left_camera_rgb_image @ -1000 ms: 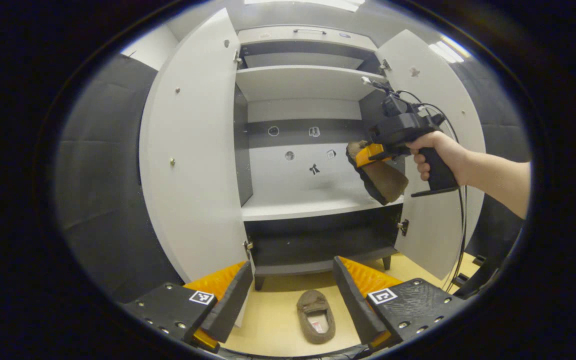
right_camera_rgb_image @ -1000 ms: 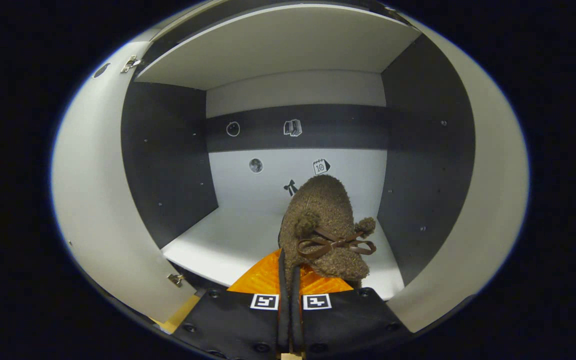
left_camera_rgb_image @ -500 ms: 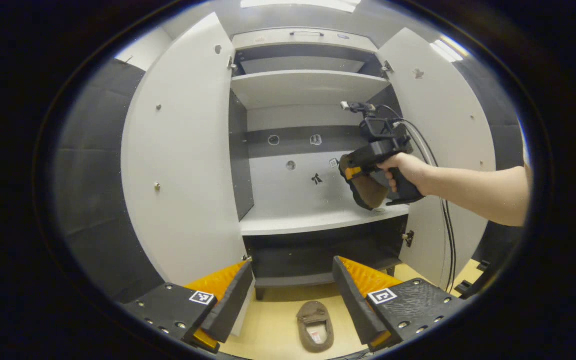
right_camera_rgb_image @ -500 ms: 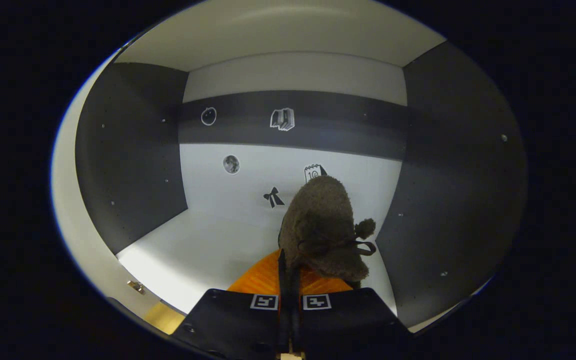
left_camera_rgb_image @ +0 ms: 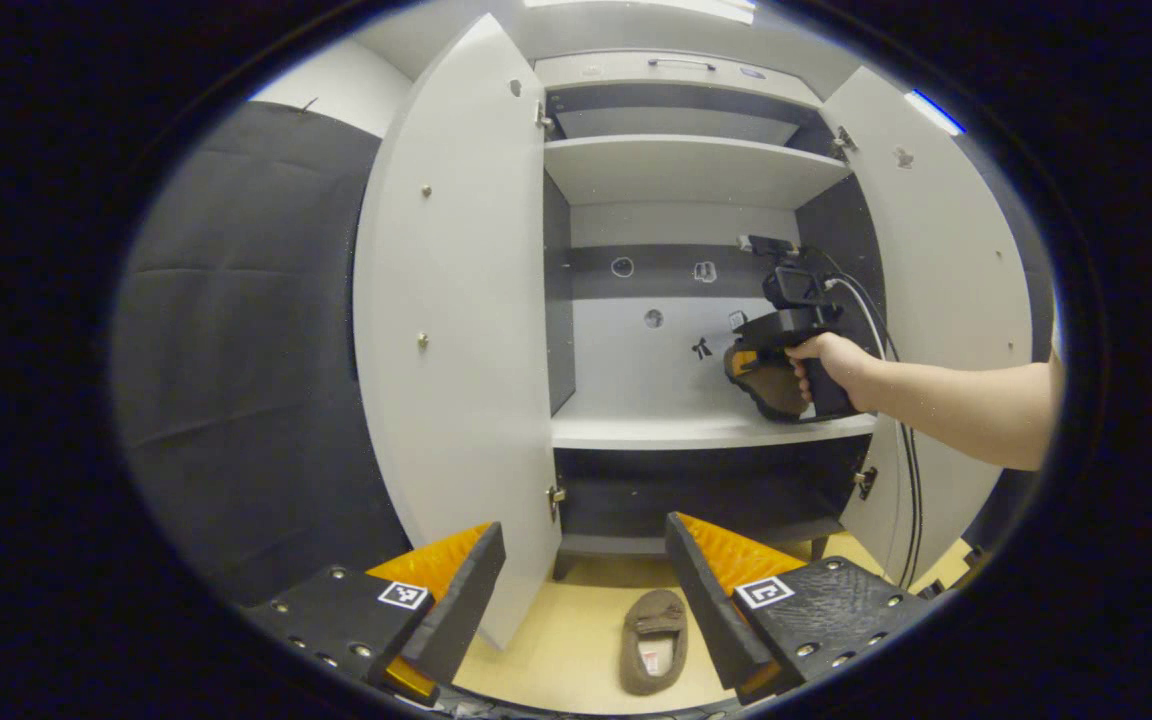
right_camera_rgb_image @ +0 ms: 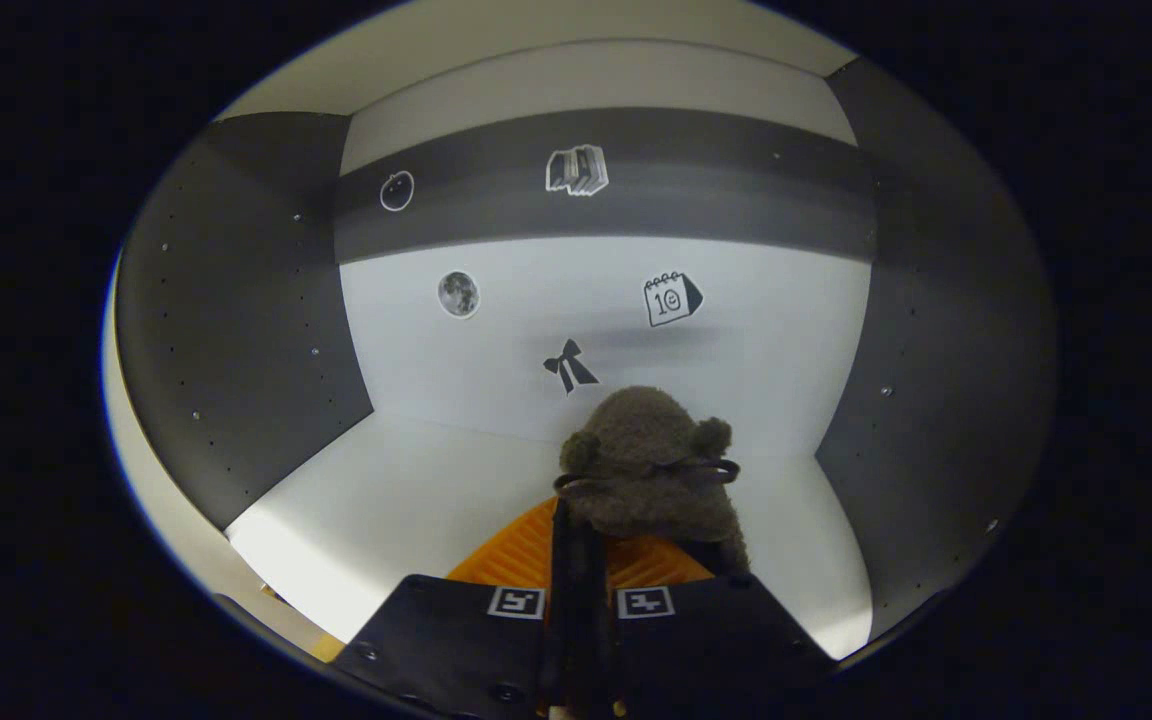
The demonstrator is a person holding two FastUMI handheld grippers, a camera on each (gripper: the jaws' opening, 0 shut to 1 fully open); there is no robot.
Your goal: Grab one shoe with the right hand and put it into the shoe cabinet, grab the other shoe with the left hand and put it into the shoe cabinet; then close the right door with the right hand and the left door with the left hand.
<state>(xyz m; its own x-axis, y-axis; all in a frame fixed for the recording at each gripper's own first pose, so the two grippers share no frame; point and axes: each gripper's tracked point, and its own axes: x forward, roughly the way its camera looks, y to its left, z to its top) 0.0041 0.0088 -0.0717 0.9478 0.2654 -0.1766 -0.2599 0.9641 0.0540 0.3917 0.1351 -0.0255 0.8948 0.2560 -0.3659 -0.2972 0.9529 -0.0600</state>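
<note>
The right claw [right_camera_rgb_image: 581,560] is clamped on the heel end of a fuzzy brown shoe [right_camera_rgb_image: 648,470], its two fingers pressed almost together with only the shoe's thin edge between them, and it has the shoe inside the middle bay of the shoe cabinet [left_camera_rgb_image: 696,170]. In the left gripper view the right claw [left_camera_rgb_image: 751,355], held by a hand [left_camera_rgb_image: 826,360], hangs near the right side of the white shelf [left_camera_rgb_image: 696,432], with the shoe [left_camera_rgb_image: 771,385] low over the board; whether the sole already touches cannot be told. The step in hand is judged to be setting this first shoe down. To do it well, the sole should come flat onto the shelf before the grip is let go, so the soft shoe does not flop or roll; it should sit well in from the front lip and toward the right, leaving room beside it for its mate and clearance for the right door [left_camera_rgb_image: 946,300]. The fingers should open only enough to free the heel, then draw straight back without dragging the bow. The left claw [left_camera_rgb_image: 576,590] stands wide and empty, low over the floor, with the other shoe [left_camera_rgb_image: 654,640] lying between its fingers on the yellow floor [left_camera_rgb_image: 556,650] before the cabinet, beside the open left door [left_camera_rgb_image: 456,330].
</note>
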